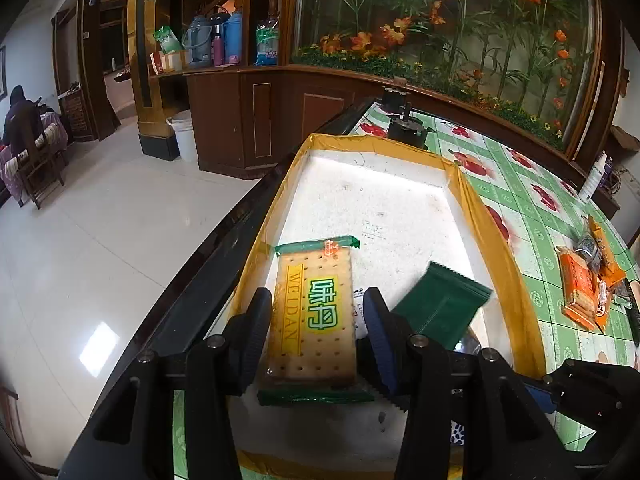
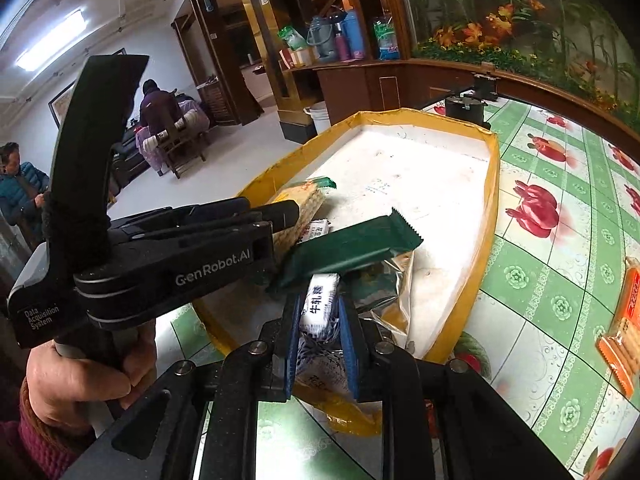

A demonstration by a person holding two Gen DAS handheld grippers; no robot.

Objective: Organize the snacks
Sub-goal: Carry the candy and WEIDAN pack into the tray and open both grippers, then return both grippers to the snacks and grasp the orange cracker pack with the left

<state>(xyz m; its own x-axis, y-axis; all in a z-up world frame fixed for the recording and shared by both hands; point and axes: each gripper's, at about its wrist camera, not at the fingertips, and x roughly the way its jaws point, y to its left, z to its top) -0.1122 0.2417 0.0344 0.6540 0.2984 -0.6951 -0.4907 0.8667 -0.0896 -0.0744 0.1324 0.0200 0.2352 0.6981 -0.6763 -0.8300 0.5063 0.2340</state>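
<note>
My left gripper (image 1: 316, 320) is clenched on the cracker packet (image 1: 314, 312), its two blue pads pressing the packet's long sides, the green sealed ends showing ahead of and behind my fingers; the packet sits low over the near left corner of the white tray (image 1: 384, 200), close to its yellow-taped wall; my right gripper (image 2: 320, 332) grips a small white nougat candy (image 2: 320, 300) upright between its pads, just over the tray's near edge, with crinkled clear wrappers beneath it; just beyond both sets of fingers lies the dark green packet (image 1: 440, 308), tilted, its serrated end pointing away to the right, resting partly on other wrappers inside the tray; past it the tray floor is bare white; farther right, well apart on the green flowered tablecloth (image 1: 520, 188), lies a heap of orange snack packets (image 1: 580, 284); beyond the tray's far end stands a black device (image 1: 404, 128) against the wooden planter wall
</note>
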